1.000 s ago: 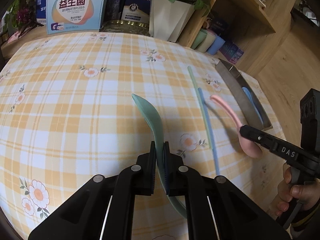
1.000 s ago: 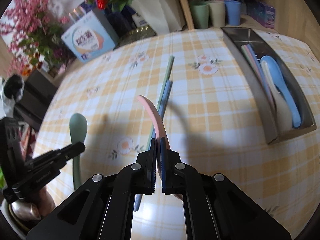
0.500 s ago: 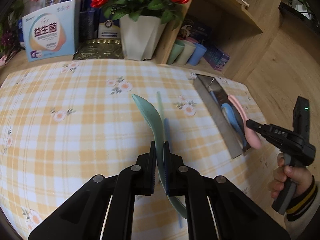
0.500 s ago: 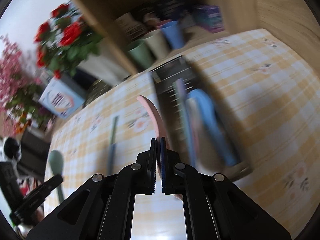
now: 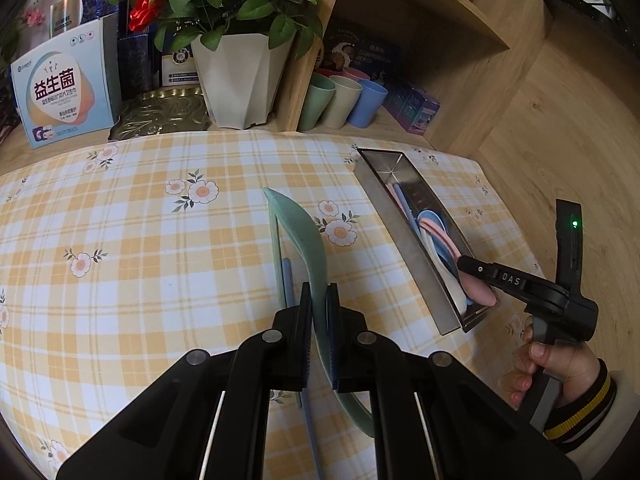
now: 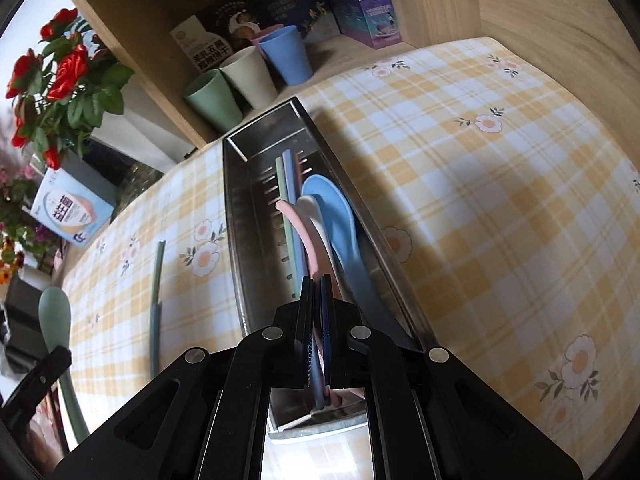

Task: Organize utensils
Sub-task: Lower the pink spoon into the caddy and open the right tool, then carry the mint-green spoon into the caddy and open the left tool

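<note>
Right gripper (image 6: pixel 316 308) clamped on the pink spoon (image 6: pixel 298 226), jaws tight on the handle, spoon lowered into the metal tray (image 6: pixel 256 264). Long axis of the spoon running along the tray's length, straight ahead of the jaws, lined up with the blue spoon (image 6: pixel 336 216) and the sticks lying inside. Judging from that, only a release left for this one. Left gripper (image 5: pixel 318 300) pinched shut on the green spoon (image 5: pixel 304 232), held above the checked cloth (image 5: pixel 160 240), tray off to its right and well apart, so right side much nearer. Left view showing the pink bowl end (image 5: pixel 478 292) resting at the tray's near end, hidden behind the fingers in the right view. Right view alone showing the tray's slotted floor. Green and blue sticks (image 5: pixel 280 256) lying loose on the cloth just beneath the green spoon.
</note>
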`<control>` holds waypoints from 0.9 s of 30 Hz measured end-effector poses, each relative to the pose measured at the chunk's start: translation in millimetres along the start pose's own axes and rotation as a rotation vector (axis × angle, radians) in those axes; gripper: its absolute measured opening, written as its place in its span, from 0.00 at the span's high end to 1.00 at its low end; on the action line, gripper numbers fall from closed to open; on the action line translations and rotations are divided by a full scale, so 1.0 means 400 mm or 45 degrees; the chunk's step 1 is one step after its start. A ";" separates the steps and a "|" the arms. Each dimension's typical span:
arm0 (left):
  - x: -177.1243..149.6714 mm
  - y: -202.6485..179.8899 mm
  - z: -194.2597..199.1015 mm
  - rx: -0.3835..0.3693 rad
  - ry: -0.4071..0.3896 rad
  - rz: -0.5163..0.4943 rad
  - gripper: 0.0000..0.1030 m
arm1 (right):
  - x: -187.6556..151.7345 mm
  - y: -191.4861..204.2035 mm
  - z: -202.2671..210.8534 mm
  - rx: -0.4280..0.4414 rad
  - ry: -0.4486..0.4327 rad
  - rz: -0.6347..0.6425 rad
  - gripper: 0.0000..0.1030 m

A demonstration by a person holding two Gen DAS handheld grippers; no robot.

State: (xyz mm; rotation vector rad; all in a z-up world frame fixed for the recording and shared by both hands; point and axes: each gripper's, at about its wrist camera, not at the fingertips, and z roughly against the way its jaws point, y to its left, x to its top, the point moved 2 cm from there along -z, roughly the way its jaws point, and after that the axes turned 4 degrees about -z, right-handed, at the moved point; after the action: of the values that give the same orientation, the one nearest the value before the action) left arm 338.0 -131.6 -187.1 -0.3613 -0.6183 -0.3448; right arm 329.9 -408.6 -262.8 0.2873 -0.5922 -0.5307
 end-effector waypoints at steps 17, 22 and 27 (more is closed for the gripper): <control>0.028 -0.024 -0.001 -0.011 0.006 -0.026 0.93 | -0.004 -0.019 0.082 -0.040 -0.064 -0.007 0.95; 0.045 -0.074 -0.024 -0.036 0.021 -0.060 0.93 | -0.007 -0.045 0.105 -0.091 -0.079 0.040 0.94; 0.070 -0.144 -0.063 -0.063 0.040 -0.092 0.93 | -0.006 -0.074 0.118 -0.106 -0.085 0.051 0.85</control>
State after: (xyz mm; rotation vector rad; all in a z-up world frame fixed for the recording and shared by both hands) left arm 347.9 -198.8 -176.0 -0.3805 -0.5938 -0.4348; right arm 288.6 -436.8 -238.5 0.1787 -0.6377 -0.5264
